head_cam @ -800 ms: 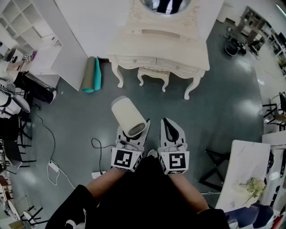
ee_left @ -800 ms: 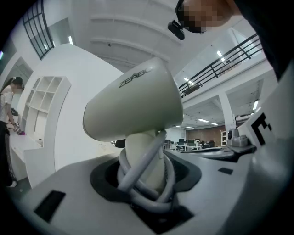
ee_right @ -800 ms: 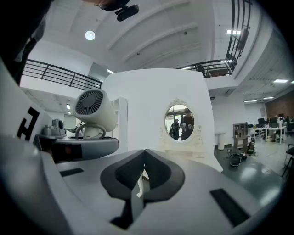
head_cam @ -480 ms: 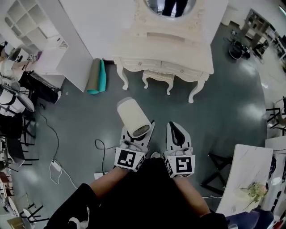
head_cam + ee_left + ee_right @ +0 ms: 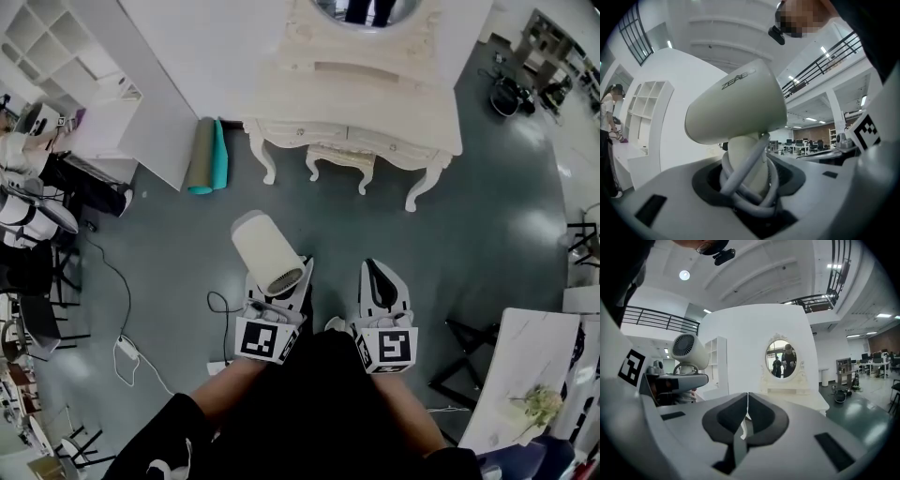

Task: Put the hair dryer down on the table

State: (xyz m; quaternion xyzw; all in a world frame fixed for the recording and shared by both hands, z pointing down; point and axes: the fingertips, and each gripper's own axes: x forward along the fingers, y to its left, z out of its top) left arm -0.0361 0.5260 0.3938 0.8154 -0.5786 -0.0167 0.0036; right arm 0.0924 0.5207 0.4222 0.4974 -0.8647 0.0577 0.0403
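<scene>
A cream hair dryer (image 5: 267, 251) stands upright in my left gripper (image 5: 279, 298), its vent grille toward me, held above the grey floor. In the left gripper view the jaws are shut on the dryer's handle (image 5: 746, 161), which has a grey cord (image 5: 757, 199) wound round it. The barrel (image 5: 736, 108) fills the view above. My right gripper (image 5: 377, 272) hangs beside it, shut and empty, its pads meeting (image 5: 747, 411). The cream dressing table (image 5: 361, 89) with an oval mirror (image 5: 781, 358) stands ahead, some way off. The dryer (image 5: 689, 350) also shows at the left of the right gripper view.
A small stool (image 5: 339, 159) is tucked under the dressing table. Rolled mats (image 5: 203, 157) lie at its left by a white partition (image 5: 178, 66). Cables and a power strip (image 5: 125, 349) trail on the floor at left. A white marble-top table (image 5: 511, 375) stands at the lower right.
The two grippers have drawn further apart, the right one drifting right and down in the head view. The dryer stays in the left gripper. The dressing table has shifted slightly right.
</scene>
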